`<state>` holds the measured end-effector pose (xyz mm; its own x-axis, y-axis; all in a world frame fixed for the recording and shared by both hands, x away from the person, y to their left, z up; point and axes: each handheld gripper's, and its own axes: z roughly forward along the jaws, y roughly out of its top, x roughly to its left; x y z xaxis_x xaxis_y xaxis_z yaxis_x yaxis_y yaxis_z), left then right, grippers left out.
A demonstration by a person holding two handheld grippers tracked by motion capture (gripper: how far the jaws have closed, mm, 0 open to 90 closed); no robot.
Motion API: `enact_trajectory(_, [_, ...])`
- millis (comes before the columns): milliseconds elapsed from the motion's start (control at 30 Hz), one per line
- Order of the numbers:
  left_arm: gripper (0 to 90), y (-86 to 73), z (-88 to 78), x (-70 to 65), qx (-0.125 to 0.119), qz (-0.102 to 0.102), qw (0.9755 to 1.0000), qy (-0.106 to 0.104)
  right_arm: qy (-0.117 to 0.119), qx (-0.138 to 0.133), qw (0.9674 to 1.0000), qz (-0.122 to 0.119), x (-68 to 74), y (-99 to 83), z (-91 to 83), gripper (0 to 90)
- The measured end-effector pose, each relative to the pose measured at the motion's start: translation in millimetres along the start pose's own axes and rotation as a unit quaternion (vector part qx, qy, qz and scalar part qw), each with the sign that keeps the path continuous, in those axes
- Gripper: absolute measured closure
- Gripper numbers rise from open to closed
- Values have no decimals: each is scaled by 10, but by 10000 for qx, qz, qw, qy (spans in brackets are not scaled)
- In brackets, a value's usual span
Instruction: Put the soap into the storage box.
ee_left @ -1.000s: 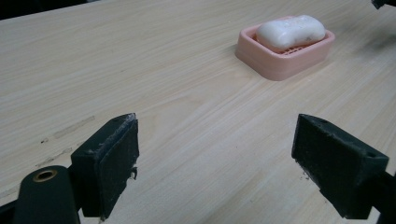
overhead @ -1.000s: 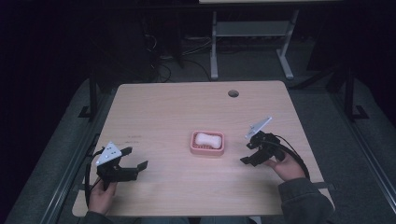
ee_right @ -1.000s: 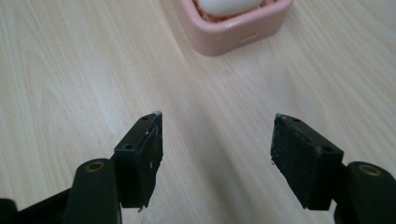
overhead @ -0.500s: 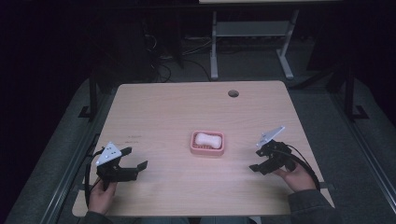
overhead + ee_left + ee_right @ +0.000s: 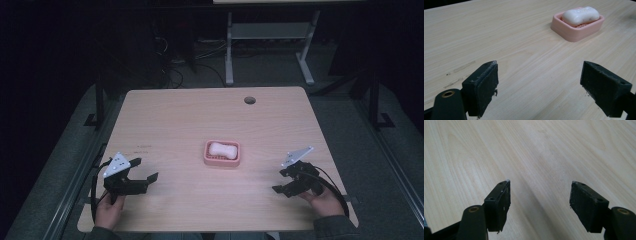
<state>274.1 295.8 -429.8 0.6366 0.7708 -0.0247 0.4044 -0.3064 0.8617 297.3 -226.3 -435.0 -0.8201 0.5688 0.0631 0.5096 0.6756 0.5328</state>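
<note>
Two grippers, left gripper at seven o'clock and right gripper at four, hover with fingers wide and empty, the soap resting in its pink dish at table centre, seemingly placed, next likely a reach.

No words or nos. clear enough to read. Faint raised marks on white soap in pink dish, too blurry. Small dark smudges on table, unreadable.
</note>
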Motion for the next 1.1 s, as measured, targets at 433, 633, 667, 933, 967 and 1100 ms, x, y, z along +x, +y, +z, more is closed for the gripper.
enact_trajectory(433, [146, -8, 30, -11, 81, 42, 9999, -70, 0, -112, 9998, 152, 91, -206, 1, 319])
enact_trajectory(633, [145, -18, 70, -35, 194, 46, 9997, -152, -49, -225, 9993, 285, 123, -321, -16, 311])
enact_trajectory(667, [145, -19, 73, -38, 194, 39, 9997, -162, -62, -242, 9992, 311, 135, -335, -21, 311])
enact_trajectory(933, [145, -19, 91, -46, 247, 82, 9994, -220, -135, -482, 9980, 391, 207, -401, -71, 300])
enact_trajectory(967, [146, -18, 94, -46, 255, 99, 9994, -227, -172, -487, 9979, 402, 217, -402, -78, 292])
enact_trajectory(1100, [145, -18, 102, -55, 278, 92, 9993, -252, -174, -629, 9966, 501, 234, -409, -84, 248])
